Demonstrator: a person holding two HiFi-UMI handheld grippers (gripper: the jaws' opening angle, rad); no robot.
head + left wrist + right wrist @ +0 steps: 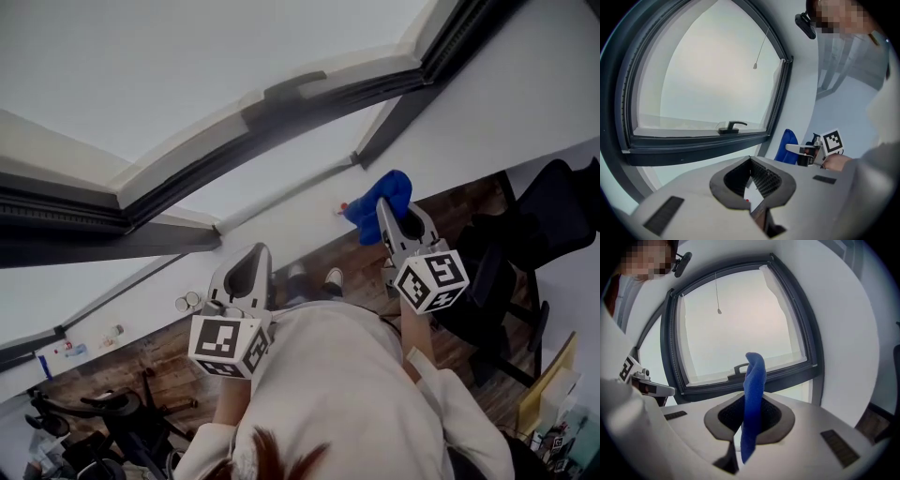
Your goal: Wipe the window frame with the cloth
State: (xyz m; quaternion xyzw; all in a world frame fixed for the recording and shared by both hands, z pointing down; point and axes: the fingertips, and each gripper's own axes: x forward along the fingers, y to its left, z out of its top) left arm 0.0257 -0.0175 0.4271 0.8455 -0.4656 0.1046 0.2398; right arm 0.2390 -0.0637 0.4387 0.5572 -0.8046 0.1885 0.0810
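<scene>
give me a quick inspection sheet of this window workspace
surface: dark window frame, handle on its lower bar
job's things: blue cloth, pinched upright, away from the frame
clutter: small round containers on the white ledge
grippers: right gripper shut on the cloth; left gripper shut, empty
cables: thin pull cord hanging before the pane
surroundings: black chair, wooden floor

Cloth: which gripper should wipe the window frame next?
Right. The right gripper is shut on the blue cloth and faces the dark window frame. The left gripper is shut with nothing between its jaws.
</scene>
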